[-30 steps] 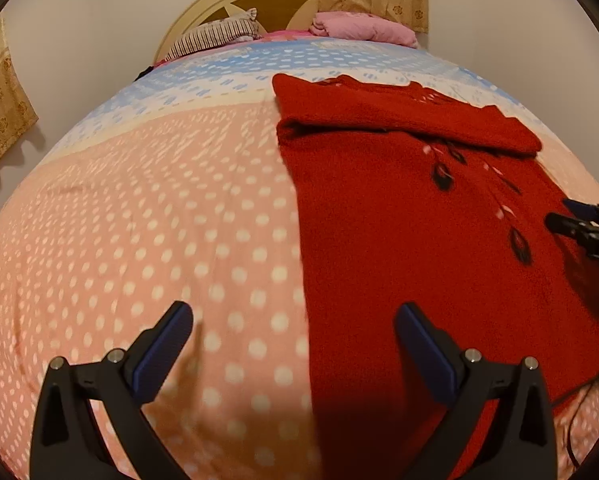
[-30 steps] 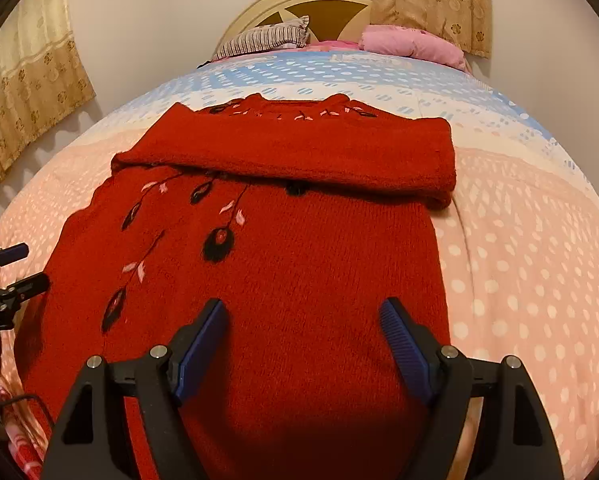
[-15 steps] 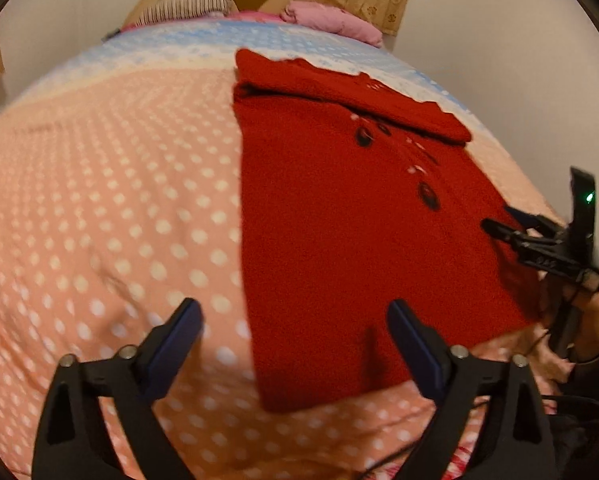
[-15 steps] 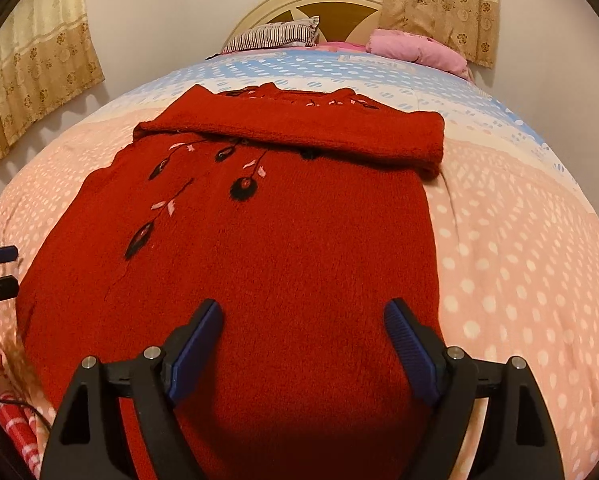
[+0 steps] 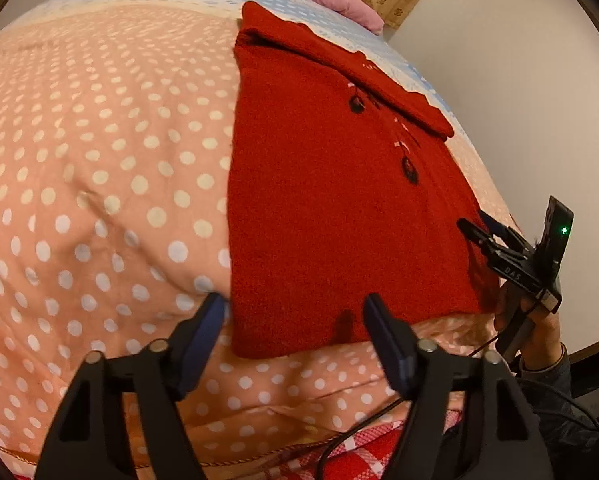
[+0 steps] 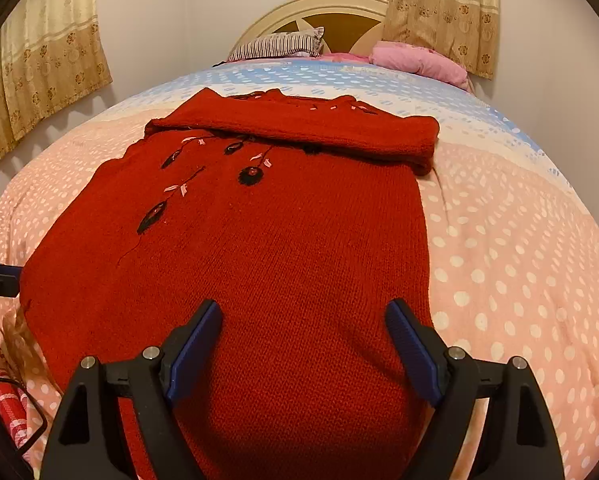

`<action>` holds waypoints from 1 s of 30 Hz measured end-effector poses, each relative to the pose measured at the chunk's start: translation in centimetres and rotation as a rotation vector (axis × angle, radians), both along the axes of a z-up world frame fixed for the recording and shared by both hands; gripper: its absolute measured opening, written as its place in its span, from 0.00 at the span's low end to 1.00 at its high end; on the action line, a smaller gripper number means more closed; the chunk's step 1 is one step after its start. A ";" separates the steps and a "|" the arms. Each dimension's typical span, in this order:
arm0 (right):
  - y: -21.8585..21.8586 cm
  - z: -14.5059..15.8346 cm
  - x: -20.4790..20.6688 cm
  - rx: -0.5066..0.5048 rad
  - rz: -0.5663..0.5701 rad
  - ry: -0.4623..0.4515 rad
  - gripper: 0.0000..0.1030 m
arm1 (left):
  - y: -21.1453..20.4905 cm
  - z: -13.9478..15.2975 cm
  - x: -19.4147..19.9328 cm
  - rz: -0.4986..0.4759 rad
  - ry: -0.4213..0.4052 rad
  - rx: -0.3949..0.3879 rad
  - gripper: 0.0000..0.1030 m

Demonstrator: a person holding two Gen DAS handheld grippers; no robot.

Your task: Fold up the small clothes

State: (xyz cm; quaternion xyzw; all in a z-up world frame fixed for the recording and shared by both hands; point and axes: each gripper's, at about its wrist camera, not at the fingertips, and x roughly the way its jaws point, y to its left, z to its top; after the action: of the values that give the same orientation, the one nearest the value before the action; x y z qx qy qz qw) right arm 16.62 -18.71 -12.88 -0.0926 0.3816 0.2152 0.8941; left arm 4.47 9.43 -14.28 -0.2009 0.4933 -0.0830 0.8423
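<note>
A red knit sweater (image 5: pixel 331 200) with black and pink flower embroidery lies flat on the bed, its sleeves folded across the top. It also shows in the right wrist view (image 6: pixel 283 248). My left gripper (image 5: pixel 295 316) is open, low over the sweater's near left hem corner, jaws either side of the corner. My right gripper (image 6: pixel 303 320) is open over the hem's right part. The right gripper also shows in the left wrist view (image 5: pixel 479 228) at the hem's right corner.
The bed has a pink polka-dot quilt (image 5: pixel 99 184) with a blue band near the headboard (image 6: pixel 323 12). Striped pillow (image 6: pixel 279 46) and pink pillow (image 6: pixel 419 60) lie at the head. Red checked cloth (image 5: pixel 359 452) hangs at the bed's near edge. Walls and curtains surround.
My left gripper has swung left and drawn back to the hem corner, its jaws a little narrower. My right gripper has eased back slightly over the hem.
</note>
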 end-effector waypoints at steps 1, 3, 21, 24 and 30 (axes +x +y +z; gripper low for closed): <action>0.0 0.0 0.0 0.002 0.000 0.000 0.83 | -0.2 0.1 0.0 -0.007 0.001 0.005 0.59; 0.0 0.0 -0.1 0.001 0.000 -0.003 0.83 | -0.1 0.2 0.0 -0.006 0.011 0.014 0.52; -5.7 1.8 -1.0 0.187 -0.080 0.140 0.83 | 1.2 2.2 -1.3 -0.012 -0.099 0.012 0.09; -7.3 1.7 -2.0 0.206 -0.101 0.172 0.83 | 1.2 1.2 -1.0 -0.009 -0.076 0.007 0.09; -8.8 0.7 -4.4 0.206 -0.103 0.233 0.67 | 1.3 0.3 -0.5 0.000 -0.052 -0.010 0.09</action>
State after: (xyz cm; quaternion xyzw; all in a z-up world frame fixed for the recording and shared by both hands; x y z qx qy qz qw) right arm 12.19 -27.55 -12.17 0.0446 0.4628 0.2163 0.8585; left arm 3.94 10.72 -14.01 -0.2026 0.4707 -0.0907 0.8539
